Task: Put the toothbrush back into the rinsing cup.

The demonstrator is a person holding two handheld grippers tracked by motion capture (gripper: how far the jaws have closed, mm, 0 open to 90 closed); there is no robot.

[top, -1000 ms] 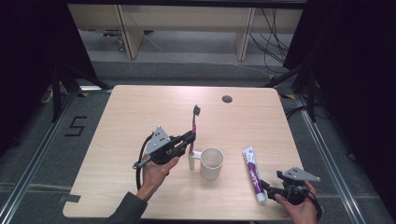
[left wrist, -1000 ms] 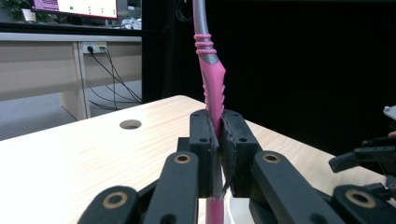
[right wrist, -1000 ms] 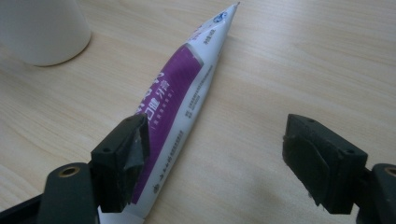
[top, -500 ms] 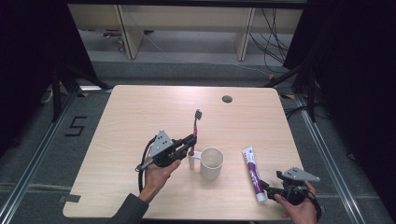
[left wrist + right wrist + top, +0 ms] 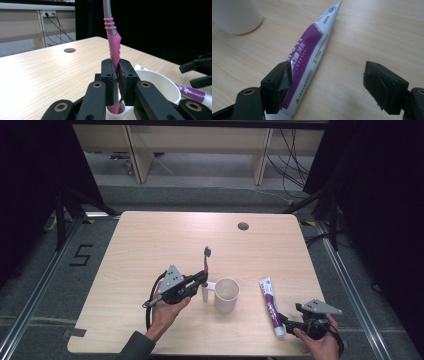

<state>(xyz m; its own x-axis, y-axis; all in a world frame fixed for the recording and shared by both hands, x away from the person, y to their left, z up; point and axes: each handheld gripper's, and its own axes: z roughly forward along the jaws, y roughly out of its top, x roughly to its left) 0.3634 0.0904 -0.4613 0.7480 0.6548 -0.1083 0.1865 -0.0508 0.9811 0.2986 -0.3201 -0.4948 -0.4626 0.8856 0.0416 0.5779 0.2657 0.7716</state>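
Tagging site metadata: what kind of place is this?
Probably a lab recording rig, not a home: a bare wooden table ringed by black curtains, floor rails with a taped number 5, loose cables behind.

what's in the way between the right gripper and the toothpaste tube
Nothing visible. The right gripper is open, low over the table, and the toothpaste tube lies flat with its cap end by one jaw. The white mug stands off to the side, apart from the tube.

High view: above bench [image 5: 150,240] near edge, facing 12 o'clock, downward, far. Claw views: close, low over bench. Left shares mug [image 5: 160,83] and toothpaste tube [image 5: 309,53] with right.
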